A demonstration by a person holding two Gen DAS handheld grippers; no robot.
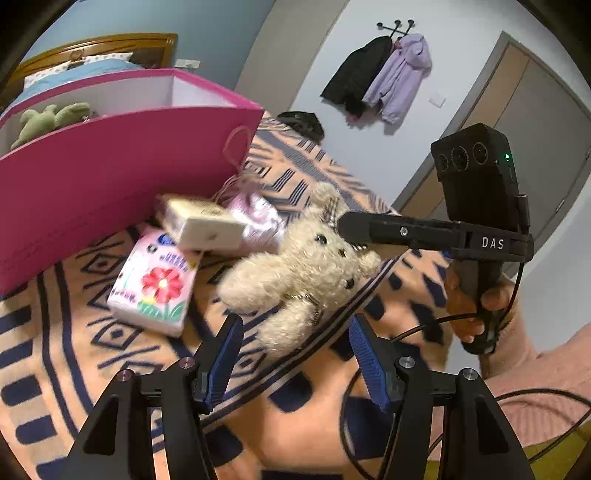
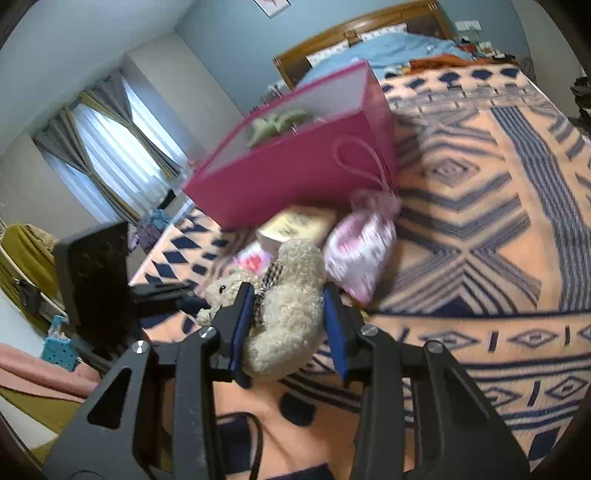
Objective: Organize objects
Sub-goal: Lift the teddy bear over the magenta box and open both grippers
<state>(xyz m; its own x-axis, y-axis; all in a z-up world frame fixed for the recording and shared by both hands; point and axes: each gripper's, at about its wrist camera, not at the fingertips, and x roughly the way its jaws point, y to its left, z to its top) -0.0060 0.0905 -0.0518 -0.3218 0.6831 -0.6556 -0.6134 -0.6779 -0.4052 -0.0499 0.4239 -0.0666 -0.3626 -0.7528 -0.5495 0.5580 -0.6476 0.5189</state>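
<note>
A cream teddy bear (image 1: 306, 269) lies on the patterned blanket (image 1: 55, 350) in front of a pink paper bag (image 1: 110, 177). My right gripper (image 2: 288, 321) is shut on the teddy bear (image 2: 288, 314), its blue pads pressing both sides of the body. In the left wrist view the right gripper (image 1: 345, 227) comes in from the right at the bear's head. My left gripper (image 1: 295, 354) stands open just short of the bear's leg, with its pads not touching it. A green plush toy (image 1: 48, 120) sits inside the bag.
A flowered tissue pack (image 1: 155, 284), a cream box (image 1: 203, 225) and a pink-and-white pouch (image 1: 258, 221) lie between bag and bear. The blanket (image 2: 480, 221) stretches wide to the right. A wooden headboard (image 2: 351, 29) is beyond, and coats (image 1: 380, 77) hang on the wall.
</note>
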